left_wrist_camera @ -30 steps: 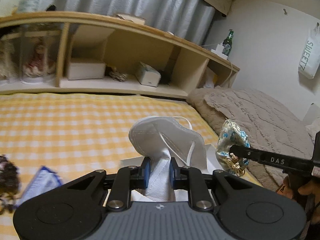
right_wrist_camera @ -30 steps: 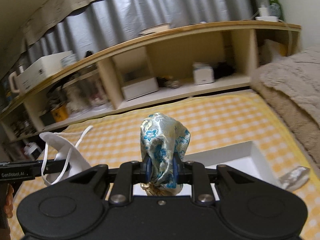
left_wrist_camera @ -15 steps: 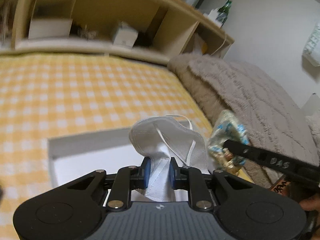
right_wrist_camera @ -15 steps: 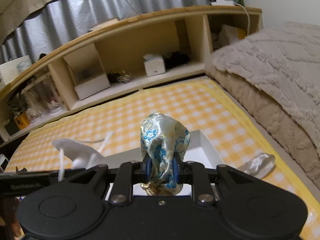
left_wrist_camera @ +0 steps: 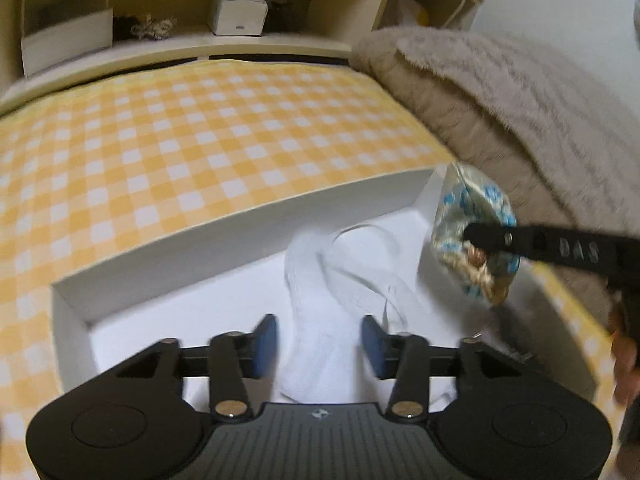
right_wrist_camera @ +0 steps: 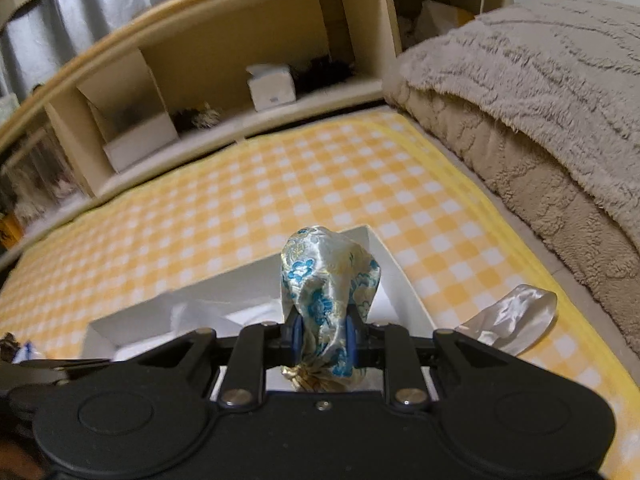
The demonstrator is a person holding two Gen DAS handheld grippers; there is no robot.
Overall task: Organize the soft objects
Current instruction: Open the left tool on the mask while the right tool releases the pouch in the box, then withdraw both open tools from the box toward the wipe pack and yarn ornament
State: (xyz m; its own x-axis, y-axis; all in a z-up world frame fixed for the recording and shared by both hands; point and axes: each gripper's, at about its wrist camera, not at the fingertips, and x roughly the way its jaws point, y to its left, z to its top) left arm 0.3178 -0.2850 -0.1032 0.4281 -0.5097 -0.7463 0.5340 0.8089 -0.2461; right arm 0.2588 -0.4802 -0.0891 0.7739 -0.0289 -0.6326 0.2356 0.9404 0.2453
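Since a second ago the left gripper (left_wrist_camera: 319, 338) has spread and dropped the white mask (left_wrist_camera: 320, 280) into the white box (left_wrist_camera: 240, 240); the right gripper (right_wrist_camera: 323, 334) pinches the brocade pouch (right_wrist_camera: 326, 276) over the box's right end

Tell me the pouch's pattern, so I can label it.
Pale silky pouch with blue flowers and gold; clearest in the right wrist view.

My left gripper (left_wrist_camera: 318, 338) and right gripper (right_wrist_camera: 320, 332) are matte black, with blue finger pads (left_wrist_camera: 266, 344), silver screws and white "DAS" lettering.
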